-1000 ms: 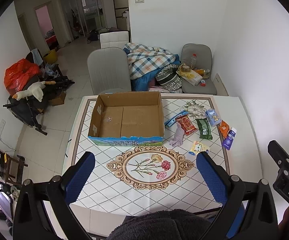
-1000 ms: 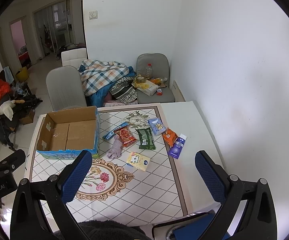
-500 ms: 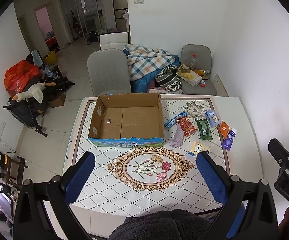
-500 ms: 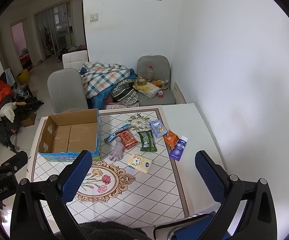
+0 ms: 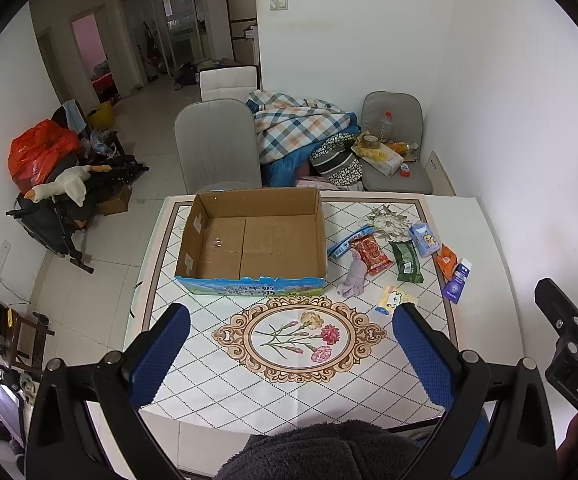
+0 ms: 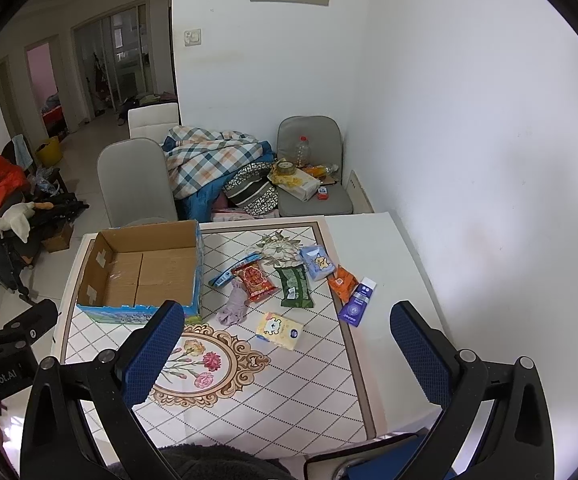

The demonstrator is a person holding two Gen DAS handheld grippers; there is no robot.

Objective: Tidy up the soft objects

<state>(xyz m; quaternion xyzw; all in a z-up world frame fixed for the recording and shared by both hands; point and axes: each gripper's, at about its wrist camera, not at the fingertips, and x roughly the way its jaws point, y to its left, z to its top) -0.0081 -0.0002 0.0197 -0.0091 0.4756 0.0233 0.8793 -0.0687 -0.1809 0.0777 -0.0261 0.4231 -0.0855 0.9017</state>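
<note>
While both jaws stand apart and empty, the right hand-held gripper (image 6: 285, 344) hangs nearer than the left hand-held gripper (image 5: 291, 346) to the soft packets (yellow tissue pack (image 6: 280, 330) first), lying ahead-left on the surface (image 6: 369, 240); beyond, the cardboard box (image 6: 141, 268).

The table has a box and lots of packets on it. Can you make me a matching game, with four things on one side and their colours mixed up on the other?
Things:
1. cardboard box
2. snack packet
3. tissue pack
4. tube

Colours:
A. purple
B. green
C. brown inside
D. red

Pairs: 1-C, 2-D, 3-B, 4-A
</note>
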